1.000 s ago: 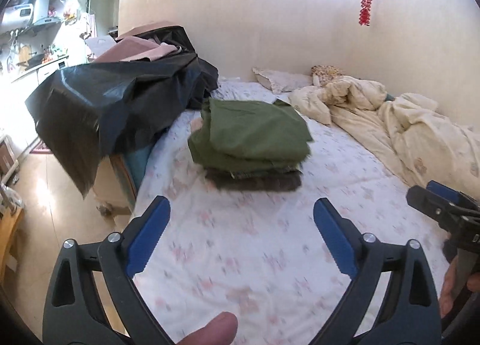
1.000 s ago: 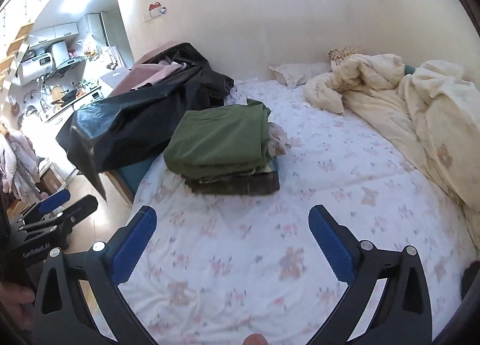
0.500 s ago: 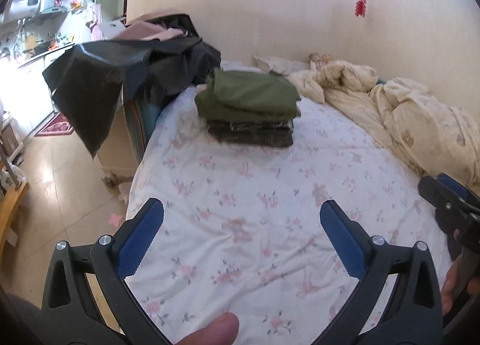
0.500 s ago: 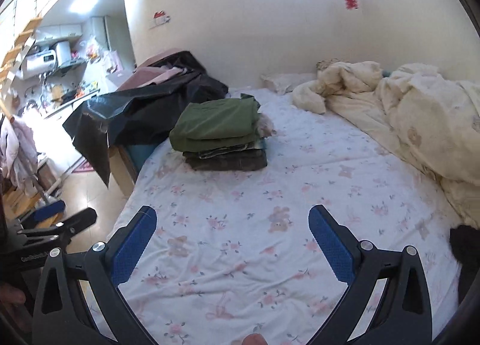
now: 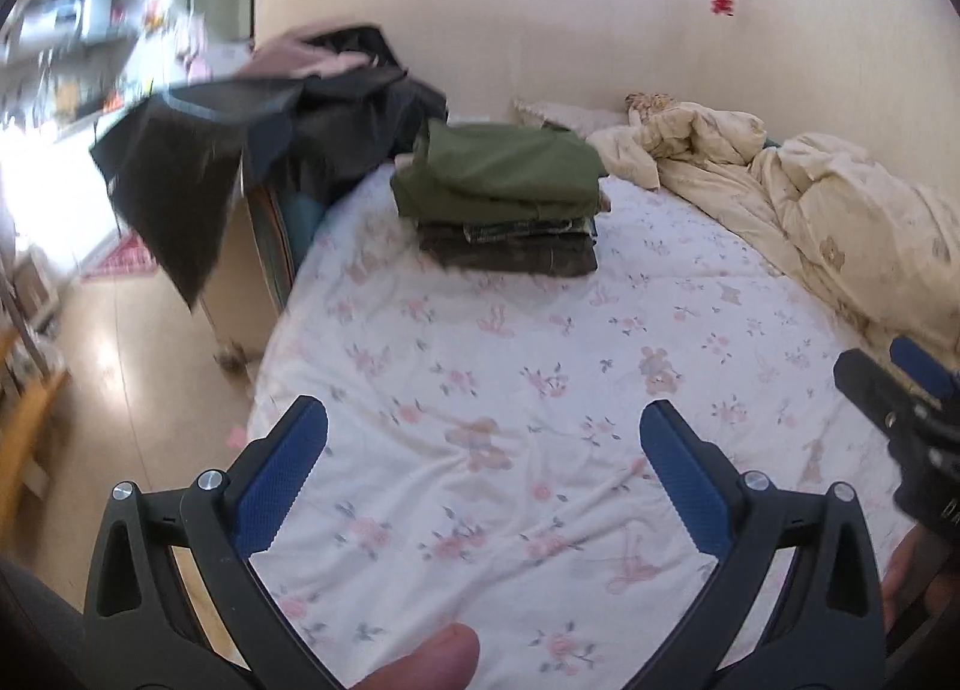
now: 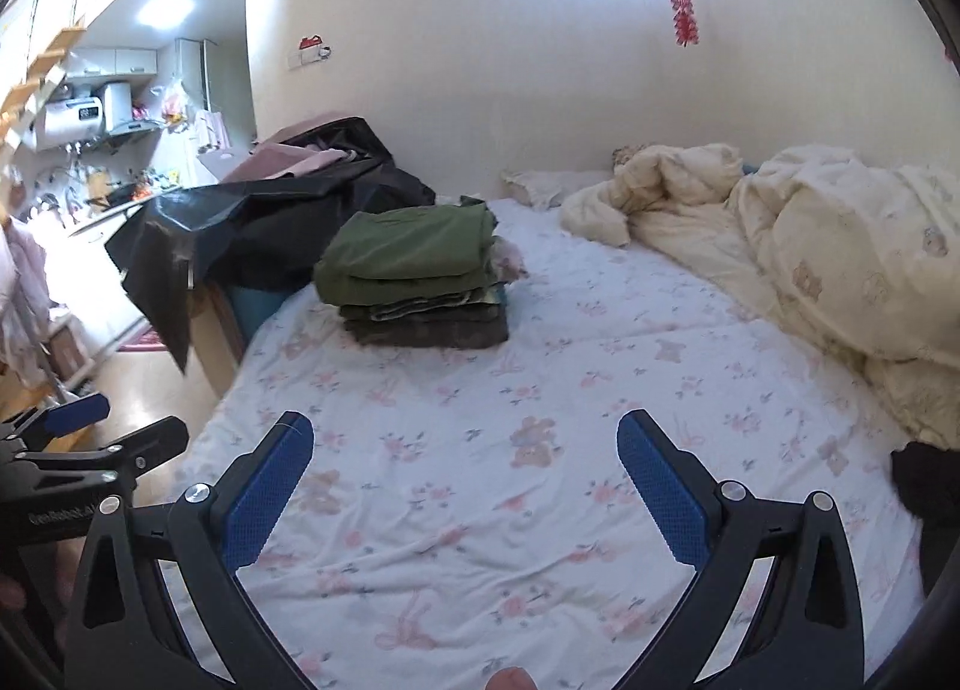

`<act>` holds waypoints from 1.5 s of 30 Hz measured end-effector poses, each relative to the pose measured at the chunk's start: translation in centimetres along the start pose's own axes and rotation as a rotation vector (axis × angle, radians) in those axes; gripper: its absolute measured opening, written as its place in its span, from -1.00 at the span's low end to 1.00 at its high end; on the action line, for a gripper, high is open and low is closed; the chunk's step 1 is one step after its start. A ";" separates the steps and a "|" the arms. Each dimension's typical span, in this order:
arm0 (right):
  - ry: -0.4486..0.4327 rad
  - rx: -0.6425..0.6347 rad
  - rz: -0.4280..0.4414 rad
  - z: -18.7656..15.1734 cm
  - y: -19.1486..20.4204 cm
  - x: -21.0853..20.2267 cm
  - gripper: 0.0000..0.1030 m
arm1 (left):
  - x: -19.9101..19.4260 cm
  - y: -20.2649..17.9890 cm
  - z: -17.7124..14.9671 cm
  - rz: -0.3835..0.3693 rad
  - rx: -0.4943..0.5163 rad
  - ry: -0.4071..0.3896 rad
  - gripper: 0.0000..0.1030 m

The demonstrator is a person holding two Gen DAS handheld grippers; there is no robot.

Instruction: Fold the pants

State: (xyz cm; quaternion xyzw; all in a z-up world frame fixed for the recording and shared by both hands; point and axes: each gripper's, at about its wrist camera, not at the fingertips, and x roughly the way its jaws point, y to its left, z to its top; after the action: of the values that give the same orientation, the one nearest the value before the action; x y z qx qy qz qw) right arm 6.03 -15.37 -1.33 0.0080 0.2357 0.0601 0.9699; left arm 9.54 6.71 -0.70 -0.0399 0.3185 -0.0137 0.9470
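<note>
Both claws hover over the near part of the bed (image 5: 492, 390), each spread wide with nothing between its blue pads. The left claw (image 5: 483, 459) and the right claw (image 6: 465, 471) point toward a stack of folded pants (image 6: 414, 276) resting at the far left of the bed, well apart from either claw, olive pair uppermost. A black cover (image 6: 264, 222) drapes furniture beside the stack; a cream quilt (image 6: 828, 246) lies bunched along the right. The stack appears finished, so the step in hand is probably between garments. A dark item at the right edge (image 6: 924, 486) cannot be identified; the next move calls for fetching an unfolded pair and spreading it flat.
</note>
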 end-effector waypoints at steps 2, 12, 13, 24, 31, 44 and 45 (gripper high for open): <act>0.002 -0.006 -0.002 -0.1 0.1 0.3 1.00 | 0.2 -0.1 0.0 0.019 0.006 -0.005 1.00; 0.002 0.010 -0.012 -0.2 -0.2 0.4 1.00 | -0.6 -1.0 -0.3 0.007 0.048 -0.037 1.00; 0.002 0.008 -0.013 -0.2 -0.2 0.4 1.00 | -0.6 -1.0 -0.2 0.009 0.045 -0.039 1.00; 0.001 0.008 -0.018 -0.3 0.1 0.3 1.00 | -0.9 -0.7 0.1 0.017 0.037 -0.056 1.00; -0.001 0.006 -0.022 -0.4 0.3 0.1 1.00 | -1.1 -0.8 0.1 0.019 0.046 -0.070 1.00; 0.003 0.018 -0.023 -0.2 0.1 0.1 1.00 | -1.4 -1.1 -0.1 0.021 0.047 -0.078 1.00; 0.003 0.016 -0.023 -0.2 0.0 0.2 1.00 | -1.5 -1.2 -0.1 0.020 0.047 -0.080 1.00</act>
State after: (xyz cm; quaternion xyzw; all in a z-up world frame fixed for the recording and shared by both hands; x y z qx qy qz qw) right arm 6.08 -15.31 -1.62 0.0132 0.2378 0.0472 0.9701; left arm 8.28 5.64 0.24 -0.0149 0.2801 -0.0101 0.9598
